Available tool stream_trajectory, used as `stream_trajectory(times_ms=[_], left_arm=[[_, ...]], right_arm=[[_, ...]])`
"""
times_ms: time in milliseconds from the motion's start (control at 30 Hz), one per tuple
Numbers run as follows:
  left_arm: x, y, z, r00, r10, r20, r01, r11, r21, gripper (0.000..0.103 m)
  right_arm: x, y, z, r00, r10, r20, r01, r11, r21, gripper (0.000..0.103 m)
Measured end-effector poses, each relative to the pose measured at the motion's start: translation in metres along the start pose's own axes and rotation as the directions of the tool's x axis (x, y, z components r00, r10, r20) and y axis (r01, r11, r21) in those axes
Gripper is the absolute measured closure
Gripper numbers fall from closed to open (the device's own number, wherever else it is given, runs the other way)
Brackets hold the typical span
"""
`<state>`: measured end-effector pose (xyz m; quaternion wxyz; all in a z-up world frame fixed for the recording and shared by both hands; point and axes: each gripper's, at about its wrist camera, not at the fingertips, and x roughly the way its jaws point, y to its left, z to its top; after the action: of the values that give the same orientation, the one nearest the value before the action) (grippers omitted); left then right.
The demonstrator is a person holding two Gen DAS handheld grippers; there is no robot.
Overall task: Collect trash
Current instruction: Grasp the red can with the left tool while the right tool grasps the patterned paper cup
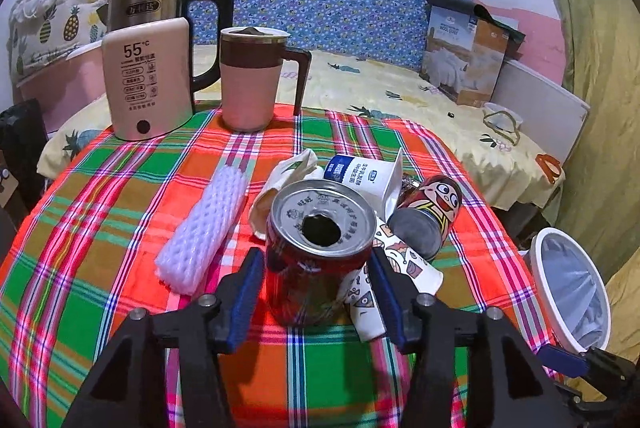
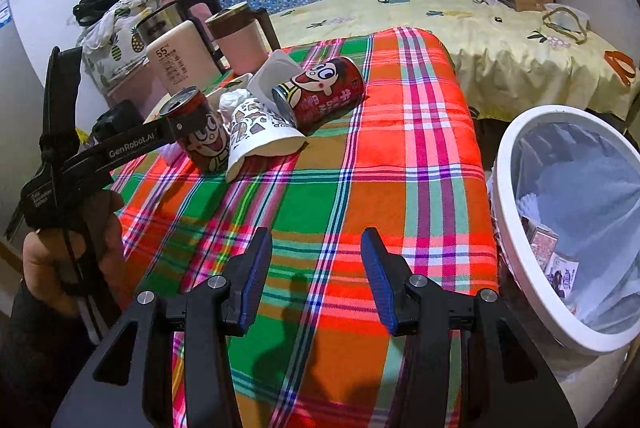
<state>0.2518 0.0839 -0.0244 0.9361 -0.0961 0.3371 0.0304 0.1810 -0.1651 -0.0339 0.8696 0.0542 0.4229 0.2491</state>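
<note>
An upright red can with an open top stands between the blue pads of my left gripper; the jaws sit on both sides of it, and I cannot tell if they press it. It also shows in the right wrist view. Beside it lie a printed paper cup, a second red can on its side, a white carton and a white foam sleeve. My right gripper is open and empty above the plaid cloth, left of the white trash bin.
A kettle and a pink mug stand at the table's far edge. The plaid tablecloth covers the table. The bin, lined with a bag, holds some scraps and stands off the table's right edge. A bed lies behind.
</note>
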Motion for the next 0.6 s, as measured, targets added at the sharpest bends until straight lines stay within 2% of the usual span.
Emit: stream_trajectory(times_ms=[200,433,600], left_arm=[[-0.015,0.011,-0.011,1.000,-0.013,0.018,0.013,1.000,-0.018,0.051],[-0.046,0.031,-0.030,1.000,-0.009,0.028,0.010,0.999,-0.040,0.051],[-0.060,0.046,-0.040,0.999,0.003,0.033,-0.001,0.998,-0.059,0.051]], right_arm=[[0.010,0.004,0.003,0.998,0.061,-0.024,-0.060,0.998,0.033,0.055],[0.036,0.027,0.012,0.984,0.170,-0.059,-0.167,0.984,0.059,0.055],[0.059,0.040,0.021,0.973,0.215,-0.087,-0.209,0.975,0.076,0.055]])
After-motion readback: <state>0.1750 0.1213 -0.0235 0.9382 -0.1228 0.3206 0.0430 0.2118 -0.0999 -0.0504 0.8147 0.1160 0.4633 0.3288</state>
